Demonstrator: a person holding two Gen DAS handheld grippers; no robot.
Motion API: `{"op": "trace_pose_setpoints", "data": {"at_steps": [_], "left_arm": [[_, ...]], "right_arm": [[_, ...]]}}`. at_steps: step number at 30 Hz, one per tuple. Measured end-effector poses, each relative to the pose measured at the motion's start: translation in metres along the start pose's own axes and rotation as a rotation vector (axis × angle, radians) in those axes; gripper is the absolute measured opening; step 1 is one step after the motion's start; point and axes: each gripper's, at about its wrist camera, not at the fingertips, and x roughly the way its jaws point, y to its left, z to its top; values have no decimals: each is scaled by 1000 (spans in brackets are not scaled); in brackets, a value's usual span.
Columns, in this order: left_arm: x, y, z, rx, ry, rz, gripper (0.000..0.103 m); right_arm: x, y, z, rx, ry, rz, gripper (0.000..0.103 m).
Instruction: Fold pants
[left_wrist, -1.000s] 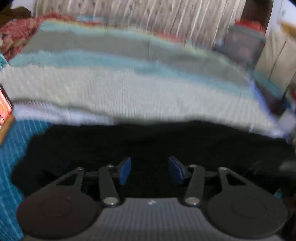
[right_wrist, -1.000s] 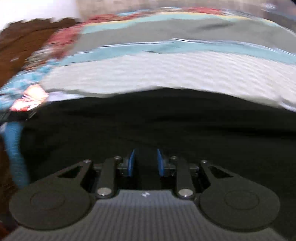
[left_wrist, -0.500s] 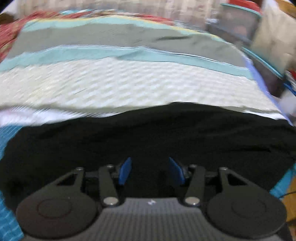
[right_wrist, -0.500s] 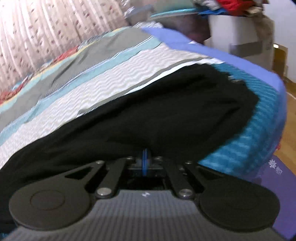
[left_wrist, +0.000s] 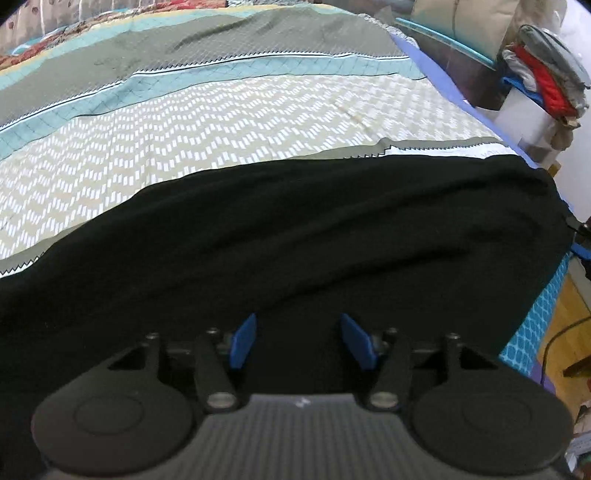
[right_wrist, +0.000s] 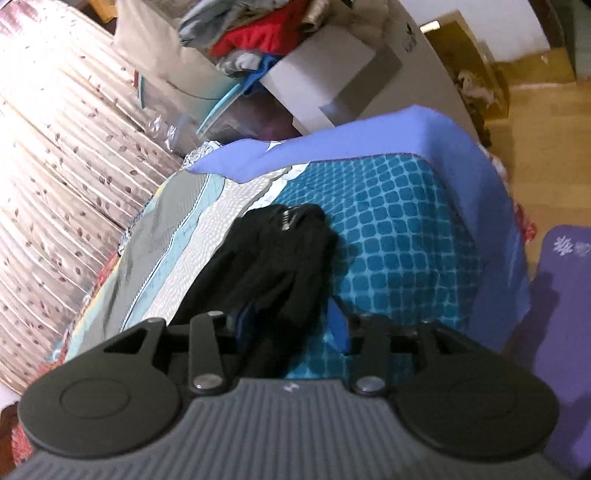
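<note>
My left gripper (left_wrist: 299, 341) has its jaws spread partway and has just been opening a little further; black cloth lies under and between the blue pads (left_wrist: 242, 341), but they do not press on it. My right gripper (right_wrist: 291, 328) has just sprung open from a full pinch. Its jaws now stand apart, with a ridge of the cloth running up between them, loose as far as I can tell.

The pants (left_wrist: 295, 240) lie stretched along the near edge of the bed (left_wrist: 221, 122), a long dark band across the patterned cover. In the right wrist view, the pants' far end (right_wrist: 284, 236) is bunched near the corner, partly on the teal checked sheet (right_wrist: 399, 236) and close to the drop toward the floor.

I judge that one fold has just been laid and released, and the next grip is being set up. To do it well, I would first flatten the visible wrinkles across the middle, then take both layers at the bunched end so the lower one does not slip out. I would carry that end over low and level, keeping both hands in step, and land it square on the other end, well away from the mattress edge.
</note>
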Motion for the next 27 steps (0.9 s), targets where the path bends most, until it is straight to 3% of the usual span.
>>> {"op": "trace_pose_setpoints", "data": {"at_steps": [1,2,3,8,12,15,17,19,21,22,25,26,27], "left_arm": [[0,0,2,-11,5,6,53],[-2,1,3,-21,8,14,53],[-4,1,4,-30,8,22,53],[-11,-2,8,-48,-17,50,53],[4,-12,12,-25,12,86,53],[7,-21,14,8,2,106,54],[11,-22,13,11,8,114,54],[13,-24,11,18,6,121,55],[13,-27,10,37,6,128,57],[14,-30,11,50,10,131,57],[11,-34,12,59,16,98,58],[10,-35,13,63,13,84,58],[9,-38,13,76,6,72,58]], "right_arm": [[5,-2,10,-7,-7,0,42],[7,1,14,-18,-21,-18,15],[5,3,18,-20,-35,-15,10],[-34,30,32,-74,-174,196,9],[-27,48,58,-55,-206,337,9],[-22,60,64,-96,-232,379,9],[-15,51,59,-103,-223,341,9],[9,29,50,-87,-153,195,9],[36,0,35,-60,-20,7,9],[34,-12,28,-31,-35,34,8],[10,-14,28,40,-124,81,22],[5,-14,29,40,-151,76,40],[3,-14,32,43,-164,60,51]]}}
